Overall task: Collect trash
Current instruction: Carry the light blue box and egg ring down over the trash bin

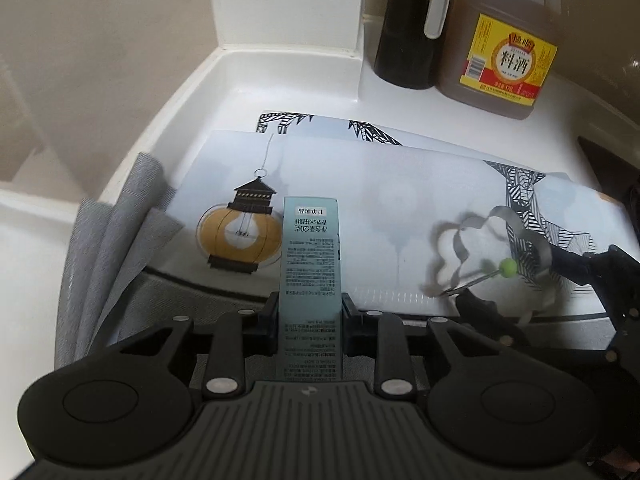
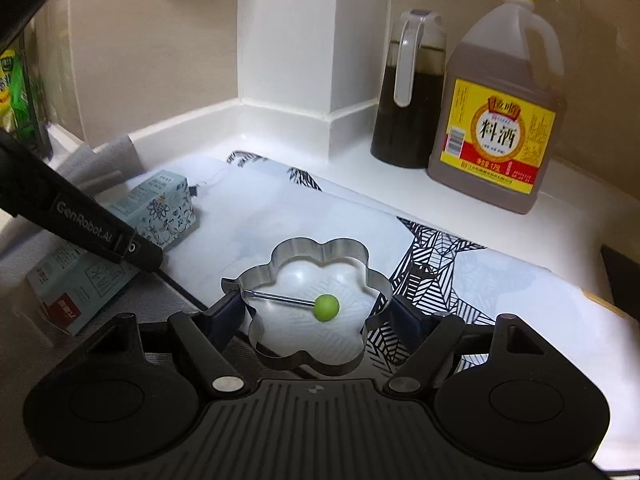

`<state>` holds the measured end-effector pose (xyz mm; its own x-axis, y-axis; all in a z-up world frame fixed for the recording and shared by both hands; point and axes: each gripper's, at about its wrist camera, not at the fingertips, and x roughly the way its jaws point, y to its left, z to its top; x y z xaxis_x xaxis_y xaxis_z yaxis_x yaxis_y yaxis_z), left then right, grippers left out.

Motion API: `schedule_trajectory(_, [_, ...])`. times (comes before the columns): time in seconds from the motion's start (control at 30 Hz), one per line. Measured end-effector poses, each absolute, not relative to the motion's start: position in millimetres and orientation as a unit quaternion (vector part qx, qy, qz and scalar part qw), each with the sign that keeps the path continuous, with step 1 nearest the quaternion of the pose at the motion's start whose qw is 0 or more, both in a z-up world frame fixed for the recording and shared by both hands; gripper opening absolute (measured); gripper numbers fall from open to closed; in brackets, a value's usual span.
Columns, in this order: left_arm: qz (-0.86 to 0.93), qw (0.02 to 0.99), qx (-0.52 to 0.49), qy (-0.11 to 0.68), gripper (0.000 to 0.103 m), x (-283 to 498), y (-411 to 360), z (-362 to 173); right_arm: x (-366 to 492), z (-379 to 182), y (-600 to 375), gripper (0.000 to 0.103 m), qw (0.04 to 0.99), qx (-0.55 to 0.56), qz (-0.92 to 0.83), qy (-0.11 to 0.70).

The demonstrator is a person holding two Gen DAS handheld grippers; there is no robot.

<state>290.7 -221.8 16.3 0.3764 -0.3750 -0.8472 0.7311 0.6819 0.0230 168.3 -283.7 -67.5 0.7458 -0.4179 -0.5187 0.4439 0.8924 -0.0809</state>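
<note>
Two grippers at work over the white counter [image 2: 360,184]! Left gripper [image 1: 309,312] has its fingers clamped narrow on a pale teal carton [image 1: 310,280], holding it upright above the patterned mat [image 1: 360,184]. Right gripper [image 2: 316,316] grips a flower-shaped steel ring [image 2: 320,256] from both sides, its green-knobbed pin [image 2: 327,307] lying across the middle. Left of the ring, the carton [image 2: 160,208] sits beside a grey cloth [image 2: 100,160]. Back right, a dark bottle [image 2: 408,112] touches the cooking-wine jug [image 2: 500,128].

Both grippers (left [image 1: 310,306], right [image 2: 316,314]) clamped.
</note>
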Motion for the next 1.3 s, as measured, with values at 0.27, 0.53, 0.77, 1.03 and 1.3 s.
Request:
schedule_trajectory(0.27, [-0.346, 0.815, 0.196, 0.422, 0.031, 264.8, -191.1, 34.5, 142.9, -41.7, -258.6, 0.081, 0.942, 0.022, -0.214, 0.257])
schedule_trajectory(0.53, [-0.319, 0.831, 0.198, 0.412, 0.031, 202.3, -102.1, 53.1, 93.6, -18.7, -208.9, 0.081, 0.962, 0.022, -0.105, 0.250])
schedule_trajectory(0.77, [-0.254, 0.841, 0.188, 0.440, 0.031, 128.4, -7.5, 50.4, 54.8, -17.1, -164.6, 0.081, 0.954, 0.039, 0.009, 0.297])
schedule_trajectory(1.03, [-0.198, 0.819, 0.201, 0.499, 0.031, 68.0, 56.7, 7.0, 26.3, -33.4, -108.5, 0.081, 0.932, 0.032, 0.104, 0.347])
schedule_trajectory(1.3, [-0.222, 0.792, 0.223, 0.523, 0.031, 30.0, 59.2, -26.0, 15.2, -59.3, -87.1, 0.081, 0.903, 0.032, 0.129, 0.408])
